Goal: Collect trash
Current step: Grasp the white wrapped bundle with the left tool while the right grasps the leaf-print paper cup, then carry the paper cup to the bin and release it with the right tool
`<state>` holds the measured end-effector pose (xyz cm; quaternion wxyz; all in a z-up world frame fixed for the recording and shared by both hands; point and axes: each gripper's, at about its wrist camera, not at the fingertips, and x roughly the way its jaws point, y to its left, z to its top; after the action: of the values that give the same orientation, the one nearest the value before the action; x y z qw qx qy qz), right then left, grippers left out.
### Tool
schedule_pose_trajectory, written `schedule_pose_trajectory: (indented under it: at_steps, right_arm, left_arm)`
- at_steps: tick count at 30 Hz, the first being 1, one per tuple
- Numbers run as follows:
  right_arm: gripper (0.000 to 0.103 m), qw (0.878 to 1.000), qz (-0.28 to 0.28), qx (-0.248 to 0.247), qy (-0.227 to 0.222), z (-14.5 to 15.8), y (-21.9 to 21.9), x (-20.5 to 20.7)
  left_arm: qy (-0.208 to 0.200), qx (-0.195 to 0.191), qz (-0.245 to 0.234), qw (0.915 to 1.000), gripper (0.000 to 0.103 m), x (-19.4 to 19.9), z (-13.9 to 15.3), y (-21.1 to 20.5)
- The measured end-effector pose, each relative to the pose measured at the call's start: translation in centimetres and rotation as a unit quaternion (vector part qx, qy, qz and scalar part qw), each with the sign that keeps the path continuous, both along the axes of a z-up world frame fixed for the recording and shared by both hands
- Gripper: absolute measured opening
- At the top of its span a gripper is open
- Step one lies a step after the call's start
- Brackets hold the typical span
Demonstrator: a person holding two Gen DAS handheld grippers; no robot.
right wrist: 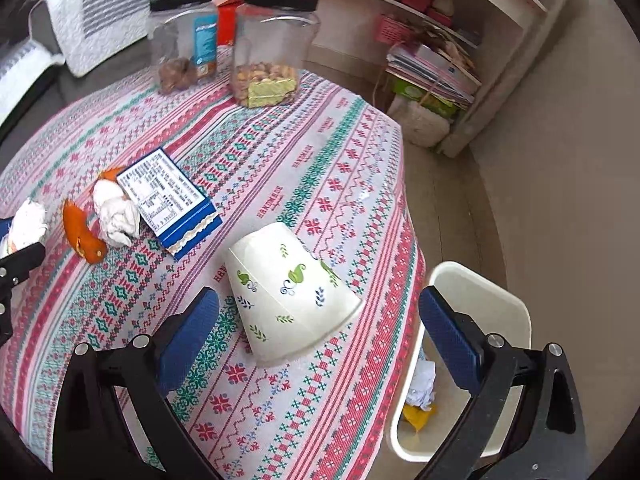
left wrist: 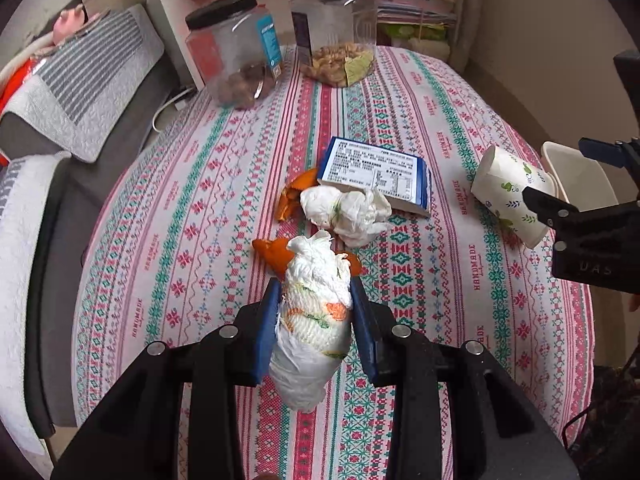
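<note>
White crumpled tissue [left wrist: 314,312] clamped in left tool [left wrist: 316,316], right tool [right wrist: 320,340] spread around paper cup [right wrist: 290,292]

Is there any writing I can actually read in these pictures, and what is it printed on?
"HANDMADE": woven repeatedly along the stripes of the tablecloth.
"DAS" (faint, uncertain): embossed on the black body of the right hand-held gripper.
Blue and white box: dense printed table, too small to read.
Jar with blue label: print blurred, unreadable.
Paper cup: leaf pattern only, no words.
</note>
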<state>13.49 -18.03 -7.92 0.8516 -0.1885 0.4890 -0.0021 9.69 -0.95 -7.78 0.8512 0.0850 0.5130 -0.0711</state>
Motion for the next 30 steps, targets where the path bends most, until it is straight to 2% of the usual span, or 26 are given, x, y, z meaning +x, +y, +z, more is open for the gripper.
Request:
schedule_pose_trajectory:
  at_steps: [2, 5, 6, 7, 8, 11, 14, 20, 30]
  right_arm:
    - [0.096, 1.000, 0.011, -0.026, 0.005, -0.6, 0.9, 1.0]
    - [0.094, 0.999, 0.015, -0.027, 0.032, -1.5, 1.5, 2.3]
    - [0.090, 0.998, 0.016, -0.022, 0.048, -2.1, 1.6, 2.6]
    - [0.071, 0.997, 0.015, -0.016, 0.069, -2.9, 1.6, 3.0]
    - [0.064, 0.996, 0.012, -0.011, 0.086, -3.6, 1.6, 3.3]
    - [0.060, 0.997, 0.002, 0.000, 0.074, -3.3, 1.8, 3.5]
    - [0.059, 0.997, -0.006, 0.054, 0.059, -1.9, 2.0, 3.7]
    - [0.059, 0.993, 0.010, 0.116, 0.007, 0.9, 4.1, 3.1]
    - [0.059, 0.973, 0.033, 0.211, -0.093, 5.4, 5.8, 1.4]
  left_arm:
    - [-0.010, 0.002, -0.002, 0.9999, 0.035, 0.3, 0.2, 0.5]
    - [-0.023, 0.001, 0.003, 0.9997, 0.035, 0.8, 0.9, 1.2]
    - [-0.021, -0.008, 0.008, 0.9997, 0.035, 1.3, 1.1, 1.7]
    - [-0.022, -0.015, 0.014, 0.9996, 0.035, 1.6, 1.4, 2.2]
    - [-0.024, -0.020, 0.020, 0.9993, 0.035, 1.8, 1.7, 2.8]
    - [-0.032, -0.041, 0.042, 0.9978, 0.035, 2.3, 2.9, 4.5]
    - [-0.039, -0.061, 0.061, 0.9955, 0.035, 2.5, 4.1, 6.2]
    - [-0.055, -0.072, 0.084, 0.9923, 0.035, 2.6, 5.2, 8.2]
    - [-0.062, -0.063, 0.097, 0.9914, 0.035, 2.3, 4.8, 8.5]
